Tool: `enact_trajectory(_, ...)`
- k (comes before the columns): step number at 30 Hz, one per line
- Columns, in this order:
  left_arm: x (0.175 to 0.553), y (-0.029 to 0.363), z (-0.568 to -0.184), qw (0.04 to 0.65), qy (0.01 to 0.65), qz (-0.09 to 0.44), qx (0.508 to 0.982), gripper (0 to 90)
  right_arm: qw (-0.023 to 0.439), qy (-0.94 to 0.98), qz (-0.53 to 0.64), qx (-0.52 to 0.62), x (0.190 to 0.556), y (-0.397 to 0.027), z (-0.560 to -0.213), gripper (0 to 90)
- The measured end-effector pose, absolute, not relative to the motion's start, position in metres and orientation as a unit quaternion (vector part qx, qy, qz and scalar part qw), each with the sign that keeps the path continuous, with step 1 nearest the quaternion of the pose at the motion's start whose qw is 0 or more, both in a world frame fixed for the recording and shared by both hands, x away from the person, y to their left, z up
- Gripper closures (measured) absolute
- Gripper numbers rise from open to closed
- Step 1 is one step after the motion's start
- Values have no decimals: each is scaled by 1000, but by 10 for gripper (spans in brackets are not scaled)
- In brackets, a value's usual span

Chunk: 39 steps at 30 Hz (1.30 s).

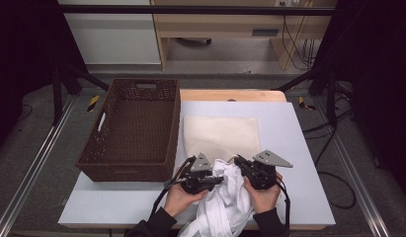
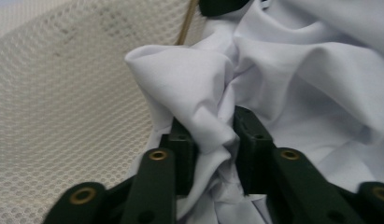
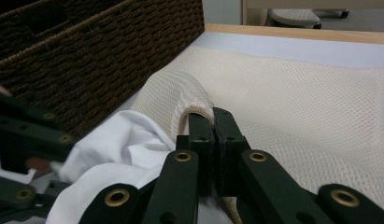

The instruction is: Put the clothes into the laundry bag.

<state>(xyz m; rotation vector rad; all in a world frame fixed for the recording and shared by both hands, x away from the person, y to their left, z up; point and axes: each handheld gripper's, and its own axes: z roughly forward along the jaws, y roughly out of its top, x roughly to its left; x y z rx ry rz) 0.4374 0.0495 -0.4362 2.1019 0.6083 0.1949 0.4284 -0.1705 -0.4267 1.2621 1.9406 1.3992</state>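
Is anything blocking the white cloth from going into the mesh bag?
Nothing visible blocks it. The right tongs pinch the edge of the mesh bag and lift it, and the left tongs grip a fold of the white cloth right at the bag's edge.

Wicker basket (image 1: 129, 131) blocks left; table (image 1: 299, 148) right of mesh bag (image 1: 220, 136) free.

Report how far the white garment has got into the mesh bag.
Done: the right gripper is shut on the mesh bag edge, lifting it. In hand: the left gripper pinches a fold of the white garment at the bag's mouth. Left: most of the garment lies bunched outside the bag; the basket holds nothing visible.
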Motion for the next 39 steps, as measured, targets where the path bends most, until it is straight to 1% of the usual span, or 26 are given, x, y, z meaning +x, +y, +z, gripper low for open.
enact_trajectory(2, 428, 47, -433, 459, 234, 89, 853, 764, 219, 698, 507, 456, 428, -170, -426, 880)
enact_trajectory(3, 422, 43, -431, 458, 222, 97, 855, 770, 218, 698, 508, 456, 428, -170, -426, 880)
enact_trajectory(5, 416, 36, -432, 452, 209, 93, 862, 778, 215, 697, 510, 455, 429, -170, -427, 880)
enact_trajectory(7, 415, 26, -436, 432, 207, 118, 870, 779, 208, 696, 516, 454, 429, -169, -428, 881)
enact_trajectory(13, 438, 11, -451, 393, 224, 106, 885, 771, 212, 700, 523, 438, 426, -165, -425, 881)
enact_trajectory(15, 444, 10, -452, 392, 229, 98, 885, 757, 210, 698, 529, 434, 425, -165, -423, 880)
enact_trajectory(17, 448, 10, -453, 393, 232, 92, 885, 711, 210, 697, 533, 431, 423, -166, -421, 881)
enact_trajectory(21, 448, 18, -452, 409, 236, 92, 877, 579, 209, 697, 534, 430, 422, -169, -421, 880)
enact_trajectory(25, 438, 26, -444, 417, 234, 116, 871, 394, 210, 698, 531, 432, 422, -171, -421, 880)
enact_trajectory(26, 436, 30, -440, 417, 234, 118, 870, 330, 211, 698, 530, 432, 422, -172, -421, 879)
enact_trajectory(30, 427, 50, -428, 431, 240, 117, 862, 239, 211, 699, 528, 433, 422, -174, -420, 879)
enact_trajectory(33, 421, 65, -427, 426, 249, 125, 861, 236, 210, 700, 527, 434, 422, -175, -420, 878)
enact_trajectory(35, 422, 71, -430, 417, 261, 124, 862, 272, 213, 703, 524, 431, 422, -174, -420, 878)
enact_trajectory(37, 423, 69, -434, 393, 276, 122, 869, 310, 215, 703, 523, 432, 422, -173, -421, 878)
enact_trajectory(39, 422, 65, -440, 376, 276, 123, 876, 484, 216, 704, 521, 431, 421, -173, -421, 878)
